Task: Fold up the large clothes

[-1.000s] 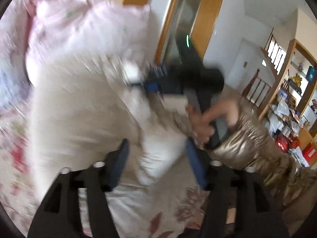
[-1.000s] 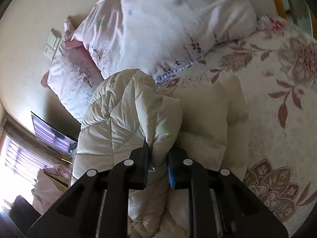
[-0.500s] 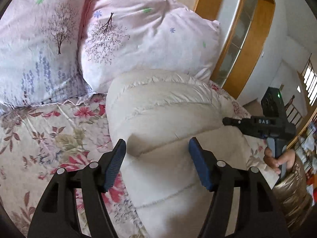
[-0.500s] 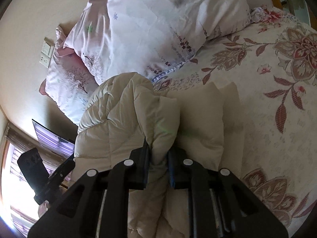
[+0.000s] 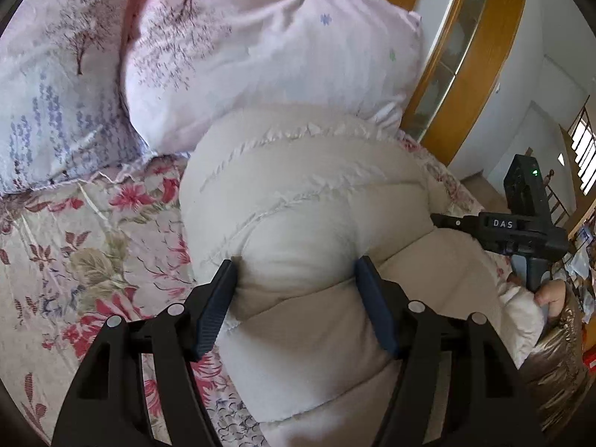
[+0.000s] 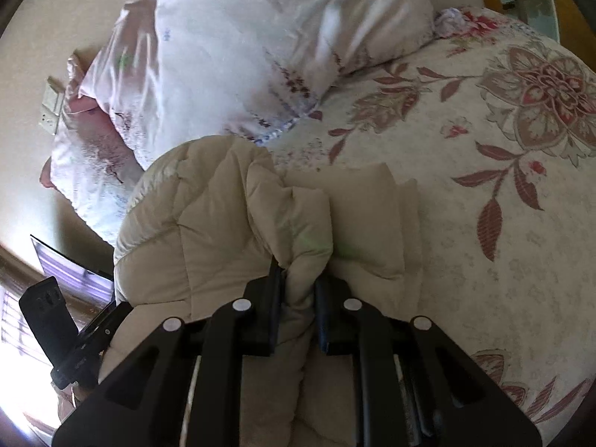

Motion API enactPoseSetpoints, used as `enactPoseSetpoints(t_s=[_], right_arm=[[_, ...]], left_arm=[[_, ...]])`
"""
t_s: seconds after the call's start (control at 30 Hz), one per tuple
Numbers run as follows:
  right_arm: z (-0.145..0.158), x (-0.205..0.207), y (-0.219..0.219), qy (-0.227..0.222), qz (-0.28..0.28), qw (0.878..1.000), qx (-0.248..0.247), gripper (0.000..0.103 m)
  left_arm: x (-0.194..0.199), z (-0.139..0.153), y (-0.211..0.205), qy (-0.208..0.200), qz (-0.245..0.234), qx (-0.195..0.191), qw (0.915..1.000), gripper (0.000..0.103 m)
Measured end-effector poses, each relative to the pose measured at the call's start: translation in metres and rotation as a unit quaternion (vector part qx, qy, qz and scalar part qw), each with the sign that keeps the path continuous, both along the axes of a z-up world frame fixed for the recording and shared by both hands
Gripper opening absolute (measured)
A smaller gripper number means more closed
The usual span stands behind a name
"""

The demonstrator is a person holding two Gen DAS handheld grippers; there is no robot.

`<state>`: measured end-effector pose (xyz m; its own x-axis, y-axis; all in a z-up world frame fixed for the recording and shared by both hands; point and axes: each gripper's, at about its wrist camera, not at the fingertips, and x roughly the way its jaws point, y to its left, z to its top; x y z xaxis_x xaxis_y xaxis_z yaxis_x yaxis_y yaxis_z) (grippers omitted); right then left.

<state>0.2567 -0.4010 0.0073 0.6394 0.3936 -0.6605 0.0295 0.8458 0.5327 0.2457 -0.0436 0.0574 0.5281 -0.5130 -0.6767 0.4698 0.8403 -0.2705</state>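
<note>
1. Cream quilted puffer jacket point(image 5: 316, 193): large padded garment, stitched in horizontal channels, lying bunched and partly doubled over on the bed, its upper end against the pillows.
2. Right gripper point(image 6: 300, 290): black two-finger tool, jaws nearly together, clamped on a gathered ridge of the jacket's padding that bulges out ahead of the pads. In the left wrist view it shows at the jacket's far side point(image 5: 484, 223), with the person's hand point(image 5: 551, 296) on its handle.
3. Left gripper point(image 5: 296, 298): black frame with blue ribbed pads, jaws standing wide, straddling a rounded fold of the jacket. Both pads lie at the flanks of the bulge; whether they press on it or only sit beside it cannot be told.
4. Floral bedspread point(image 6: 503, 205): pale quilted cover with red and brown flowers, under the jacket.
5. Pink pillows with tree print point(image 5: 260, 48): two, side by side at the head of the bed, touching the jacket's top edge.
6. Step in hand, as judged: mid-fold; one side of the jacket is pinched and secured, the other is being taken up.
7. Next move, as judged: closing the left jaws firmly on the thick fold, deep enough that the slippery, springy padding does not squeeze out, then moving both grips together to lay the layer flat.
</note>
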Motion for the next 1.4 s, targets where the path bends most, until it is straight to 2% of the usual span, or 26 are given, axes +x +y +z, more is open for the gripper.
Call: enactPoseSetpoints(t_s=[0.17,0.27,0.3,0.37,0.43,0.5,0.7,0.83,1.0,1.1,1.17,1.23,1.3,1.4], right_arm=[[-0.010,-0.001,-0.005,0.008,-0.014,1.000,0.003,0.015],[-0.015,-0.003,-0.006,0.009,-0.019,1.000,0.010,0.015],[-0.016,-0.004,-0.006,0.009,-0.020,1.000,0.010,0.015],[-0.017,-0.006,-0.006,0.007,-0.025,1.000,0.007,0.015],[-0.018,-0.007,-0.007,0.005,-0.030,1.000,0.010,0.015],[-0.017,-0.009,-0.007,0.002,-0.034,0.999,0.014,0.015],[-0.018,-0.014,-0.011,-0.001,-0.051,0.998,0.020,0.015],[-0.022,-0.015,-0.013,-0.001,-0.056,0.998,0.029,0.015],[-0.021,-0.016,-0.015,0.002,-0.060,0.998,0.035,0.017],[-0.009,-0.030,-0.021,0.000,-0.068,0.997,0.030,0.038],[0.003,-0.049,-0.026,-0.018,-0.069,0.997,0.036,0.058],[0.015,-0.071,-0.030,-0.041,-0.059,0.996,0.055,0.067],[0.020,-0.085,-0.027,-0.050,-0.046,0.996,0.063,0.070],[0.019,-0.096,-0.013,-0.038,-0.020,0.997,0.059,0.071]], left_arm=[[0.008,-0.015,-0.004,0.023,-0.008,-0.006,0.9997,0.068],[0.008,-0.016,-0.006,0.020,-0.018,0.005,0.9996,0.068],[0.007,-0.012,-0.005,0.016,-0.022,0.007,0.9996,0.066],[0.007,0.004,0.003,-0.006,-0.024,-0.014,0.9996,0.061],[0.014,0.021,0.011,-0.034,-0.007,-0.025,0.9991,0.061],[0.030,0.025,0.009,-0.043,0.015,0.003,0.9990,0.059],[0.059,0.001,-0.009,0.006,-0.003,0.031,0.9995,0.059],[0.066,-0.020,-0.012,0.035,-0.007,0.031,0.9989,0.060],[0.059,-0.018,-0.021,0.010,-0.003,0.068,0.9976,0.061],[0.045,0.002,-0.008,-0.018,-0.002,0.053,0.9985,0.060],[0.030,0.017,0.006,-0.035,-0.010,0.031,0.9988,0.060],[0.012,0.030,0.015,-0.054,-0.023,0.020,0.9981,0.061],[-0.010,0.041,0.019,-0.067,-0.041,0.014,0.9968,0.062],[-0.028,0.043,0.014,-0.063,-0.062,0.018,0.9959,0.063]])
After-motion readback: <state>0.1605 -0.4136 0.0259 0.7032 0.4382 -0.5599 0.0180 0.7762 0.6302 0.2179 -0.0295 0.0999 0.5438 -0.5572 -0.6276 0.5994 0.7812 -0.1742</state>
